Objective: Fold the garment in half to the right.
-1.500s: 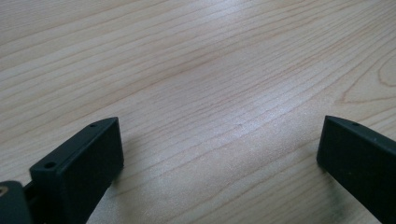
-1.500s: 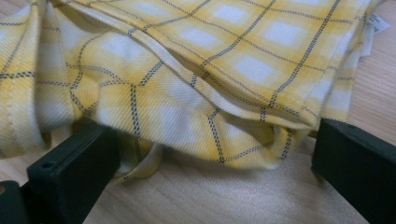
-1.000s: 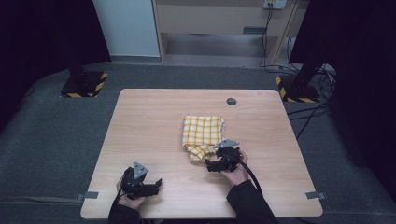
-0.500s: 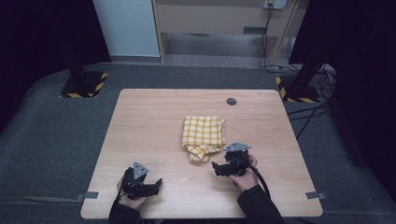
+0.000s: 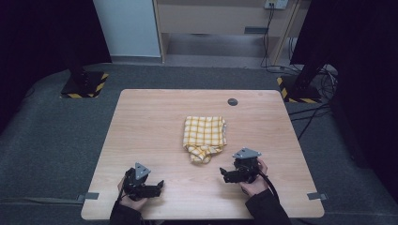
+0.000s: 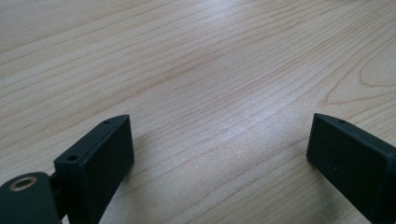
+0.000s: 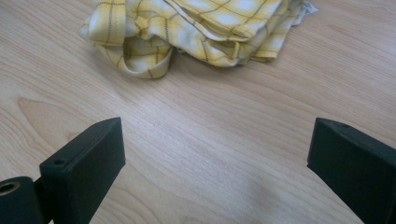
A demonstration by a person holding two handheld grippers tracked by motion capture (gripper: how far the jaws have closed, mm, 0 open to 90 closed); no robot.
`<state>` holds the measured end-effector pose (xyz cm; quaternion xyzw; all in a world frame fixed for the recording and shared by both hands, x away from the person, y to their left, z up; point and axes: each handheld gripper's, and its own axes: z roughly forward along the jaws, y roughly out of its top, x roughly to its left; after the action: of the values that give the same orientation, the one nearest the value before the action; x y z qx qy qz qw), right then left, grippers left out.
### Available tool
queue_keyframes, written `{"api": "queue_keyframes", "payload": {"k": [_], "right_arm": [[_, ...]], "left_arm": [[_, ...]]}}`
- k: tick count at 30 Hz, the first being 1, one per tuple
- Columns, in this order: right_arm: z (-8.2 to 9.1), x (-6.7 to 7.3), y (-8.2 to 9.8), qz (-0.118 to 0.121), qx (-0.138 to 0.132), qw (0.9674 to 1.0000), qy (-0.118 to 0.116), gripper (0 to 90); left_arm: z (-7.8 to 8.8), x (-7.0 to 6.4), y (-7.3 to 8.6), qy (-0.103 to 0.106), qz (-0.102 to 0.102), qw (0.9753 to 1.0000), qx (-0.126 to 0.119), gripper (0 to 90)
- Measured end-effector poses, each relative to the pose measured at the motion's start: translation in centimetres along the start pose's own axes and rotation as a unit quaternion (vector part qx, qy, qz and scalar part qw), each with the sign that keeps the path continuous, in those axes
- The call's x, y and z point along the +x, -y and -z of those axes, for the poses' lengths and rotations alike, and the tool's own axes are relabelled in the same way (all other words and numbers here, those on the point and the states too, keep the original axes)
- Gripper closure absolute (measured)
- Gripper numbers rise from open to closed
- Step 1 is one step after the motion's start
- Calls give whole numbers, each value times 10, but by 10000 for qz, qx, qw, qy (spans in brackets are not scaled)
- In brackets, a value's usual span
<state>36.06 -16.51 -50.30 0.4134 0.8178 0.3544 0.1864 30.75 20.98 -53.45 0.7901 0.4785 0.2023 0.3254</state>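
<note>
A folded yellow checked cloth (image 5: pixel 204 136) lies near the middle of the wooden table (image 5: pixel 155 122), its near edge bunched and loose (image 7: pixel 140 51). My right gripper (image 5: pixel 224 174) sits on the table to the right of and nearer than the cloth, apart from it and pointing left. It is open (image 7: pixel 217 144) with bare wood between its jaws. My left gripper (image 5: pixel 159 186) rests near the front left edge, far from the cloth. Its jaws have just been opening and stand wide (image 6: pixel 219 140) with nothing between them.
A dark round grommet (image 5: pixel 232 101) is set in the table behind the cloth. Black stands with striped bases (image 5: pixel 84 84) and cables (image 5: pixel 309 112) are on the grey floor at the far corners. A pale cabinet (image 5: pixel 211 18) stands beyond.
My right gripper has drawn back from the cloth's near corner, moving right and toward the front edge. The cloth and the left gripper keep their places.
</note>
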Motion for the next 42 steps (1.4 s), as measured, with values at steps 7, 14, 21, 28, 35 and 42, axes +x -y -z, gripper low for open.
{"api": "queue_keyframes", "payload": {"k": [7, 14, 21, 28, 35, 42], "right_arm": [[15, -13, 11, -177, -134, 9998, -19, 39], [28, -20, 16, -305, -261, 9992, -55, 35], [38, -29, 24, -442, -396, 9982, -47, 36], [38, -34, 32, -471, -298, 9984, -94, 36], [36, -38, 40, -428, -152, 9989, -133, 38], [35, -47, 53, -472, 2, 9987, -169, 40]], "left_arm": [[0, 0, 0, 8, -2, 10000, 5, 59], [0, 0, 0, 9, -14, 10000, 10, 54], [0, 0, 0, 11, -13, 10000, 10, 54], [0, 0, 0, 12, -15, 10000, 12, 54], [0, 0, 0, 12, -15, 10000, 10, 55], [0, 0, 0, 29, -22, 10000, -8, 66]]}}
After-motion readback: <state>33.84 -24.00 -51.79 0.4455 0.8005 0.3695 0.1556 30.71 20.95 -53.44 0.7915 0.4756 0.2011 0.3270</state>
